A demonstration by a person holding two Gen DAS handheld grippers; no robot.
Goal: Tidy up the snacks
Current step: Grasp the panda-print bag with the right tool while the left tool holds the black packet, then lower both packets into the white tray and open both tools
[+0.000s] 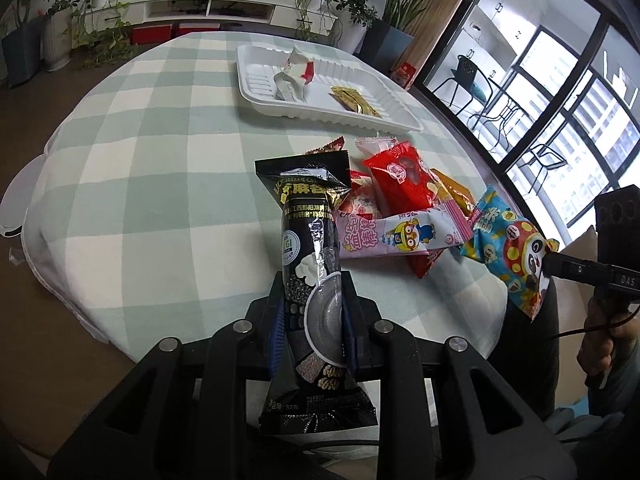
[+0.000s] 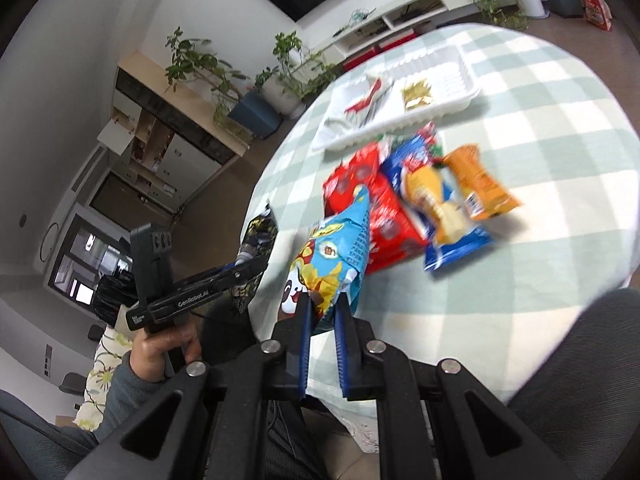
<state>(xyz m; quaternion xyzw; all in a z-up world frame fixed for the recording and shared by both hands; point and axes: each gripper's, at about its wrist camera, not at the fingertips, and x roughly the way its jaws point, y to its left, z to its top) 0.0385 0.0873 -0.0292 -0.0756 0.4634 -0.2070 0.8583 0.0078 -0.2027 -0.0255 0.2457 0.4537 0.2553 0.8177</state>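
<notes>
My left gripper [image 1: 310, 284] is shut on a long black sesame snack packet [image 1: 310, 236], held upright above the near edge of the table. My right gripper [image 2: 322, 304] is shut on a light blue panda snack packet [image 2: 336, 256]; that packet also shows at the right of the left wrist view [image 1: 508, 252]. A pile of loose snack packets [image 1: 404, 200] lies on the checked tablecloth [image 1: 160, 160]. A white tray [image 1: 256, 80] at the far side holds a white-red wrapper [image 1: 294, 76] and a gold packet [image 1: 354, 100].
In the right wrist view the pile shows red [image 2: 376, 204], blue [image 2: 452, 236] and orange [image 2: 480, 180] packets below the tray [image 2: 468, 80]. Potted plants [image 1: 320, 4] and a low white shelf [image 1: 208, 8] stand beyond the table. Windows run along the right.
</notes>
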